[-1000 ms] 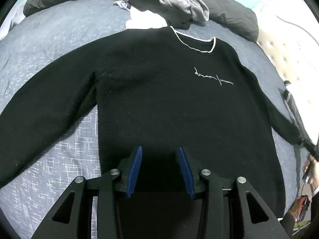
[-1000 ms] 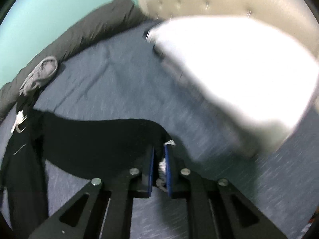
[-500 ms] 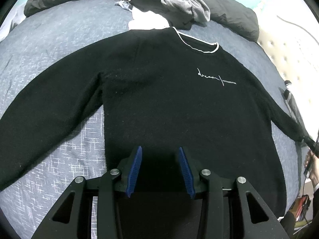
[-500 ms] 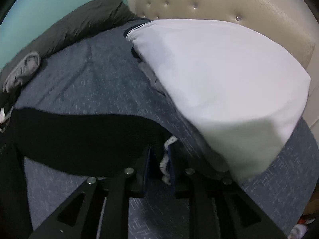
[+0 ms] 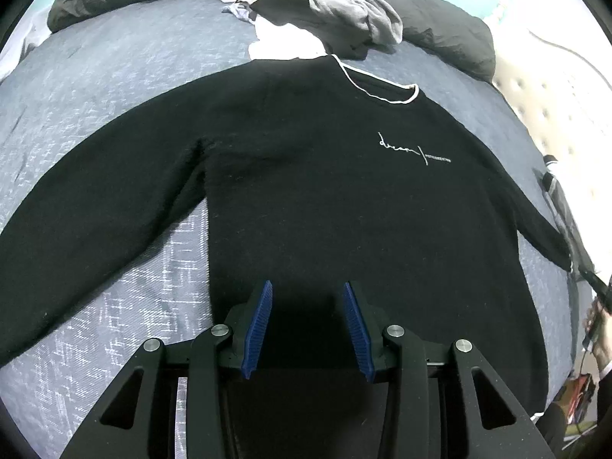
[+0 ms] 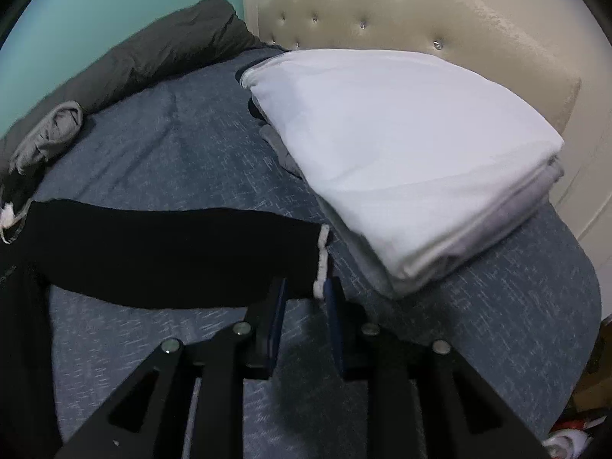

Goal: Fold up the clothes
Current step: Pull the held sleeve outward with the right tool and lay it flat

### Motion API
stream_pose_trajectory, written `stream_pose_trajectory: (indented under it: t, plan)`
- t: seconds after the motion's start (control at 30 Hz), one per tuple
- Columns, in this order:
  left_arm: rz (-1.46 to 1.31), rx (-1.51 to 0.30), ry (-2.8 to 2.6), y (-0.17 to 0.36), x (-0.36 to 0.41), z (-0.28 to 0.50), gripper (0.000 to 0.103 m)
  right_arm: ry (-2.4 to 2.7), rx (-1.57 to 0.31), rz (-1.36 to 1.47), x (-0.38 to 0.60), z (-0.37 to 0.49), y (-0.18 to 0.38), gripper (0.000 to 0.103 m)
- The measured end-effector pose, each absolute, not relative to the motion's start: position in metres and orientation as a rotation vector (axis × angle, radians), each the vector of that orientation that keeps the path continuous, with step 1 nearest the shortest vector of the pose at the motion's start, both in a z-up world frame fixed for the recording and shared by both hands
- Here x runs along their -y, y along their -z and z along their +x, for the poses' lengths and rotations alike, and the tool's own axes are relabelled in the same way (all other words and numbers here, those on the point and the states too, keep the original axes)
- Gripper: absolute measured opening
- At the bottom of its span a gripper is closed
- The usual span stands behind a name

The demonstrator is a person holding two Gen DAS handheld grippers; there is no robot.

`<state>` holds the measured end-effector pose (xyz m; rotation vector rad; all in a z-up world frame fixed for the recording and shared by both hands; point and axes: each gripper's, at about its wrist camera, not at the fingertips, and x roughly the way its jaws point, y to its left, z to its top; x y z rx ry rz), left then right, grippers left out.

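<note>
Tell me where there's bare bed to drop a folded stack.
Free: blue cover between the black sleeve and dark duvet roll. Also beyond the other sleeve. Crowded: white folded pile by the headboard.

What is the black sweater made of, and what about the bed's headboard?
The black sweater looks like a soft, matte knit, perhaps cotton or wool: it lies limp with a slightly fuzzy surface and white trim at the neck. The headboard looks like padded cream fabric or faux leather: it has button tufts and a faint sheen. The exact material can't be told.
</note>
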<state>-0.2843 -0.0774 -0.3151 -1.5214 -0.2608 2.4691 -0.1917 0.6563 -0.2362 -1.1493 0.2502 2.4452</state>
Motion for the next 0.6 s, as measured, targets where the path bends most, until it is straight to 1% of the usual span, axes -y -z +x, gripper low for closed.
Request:
stream_pose_trajectory:
  t: [0.2,0.43,0.6]
  plan:
    - [-1.518,0.268,-2.507,0.306,0.105,-0.274,0.043,-2.517,-0.307,-1.079,-0.630,-0.190,0.210,0.021]
    - [-1.563,0.363,-2.631,0.300,0.200,-0.259,0.043,-2.683,-0.363,-1.109,-0.570,-0.202,0.192,0.021]
    - [-1.587,0.413,-2.729,0.295,0.268,-0.252,0.043,-2.768,-0.292,-1.141,-0.526,-0.213,0.188,0.021]
